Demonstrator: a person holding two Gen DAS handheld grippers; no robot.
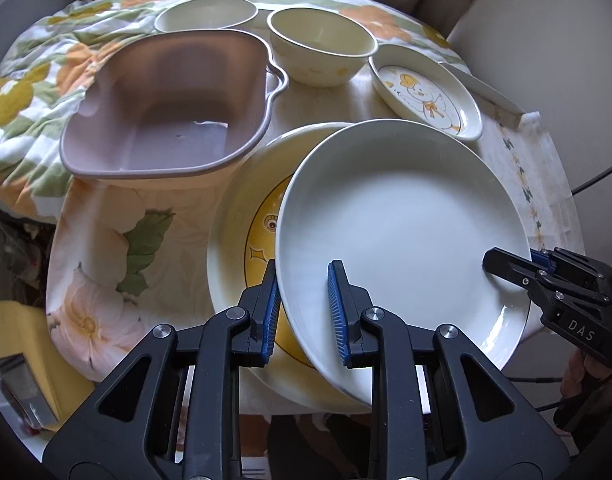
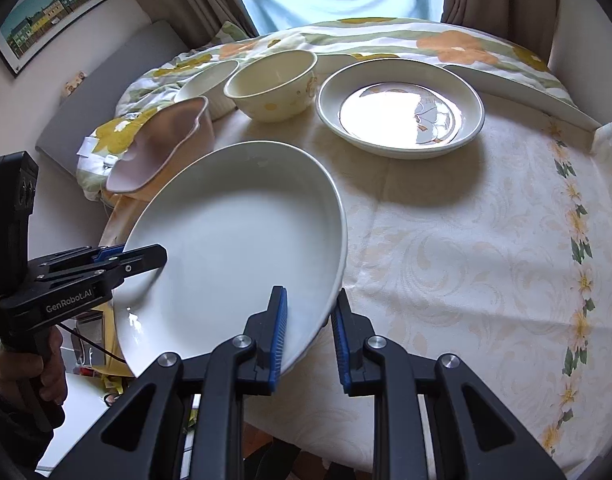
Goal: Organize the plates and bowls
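Note:
A large plain white plate [image 1: 397,220] [image 2: 234,240] is held by its rim from two sides. My left gripper [image 1: 304,312] [image 2: 146,258] is shut on the near-left rim, one blue pad above it and one below. My right gripper [image 2: 309,336] [image 1: 501,268] is shut on the opposite rim. The plate hangs tilted over a cream plate with a yellow drawing [image 1: 234,220], covering most of it; I cannot tell whether they touch. That lower plate is hidden in the right wrist view.
On the floral tablecloth [image 2: 465,240] stand a pink basin [image 1: 166,112] [image 2: 162,148], two cream bowls [image 1: 321,44] [image 1: 206,12] and a duck-pattern plate [image 1: 425,92] [image 2: 401,108]. A bunched floral cloth [image 1: 26,92] lies at the far left. A long white dish [image 2: 517,88] lies at the back right.

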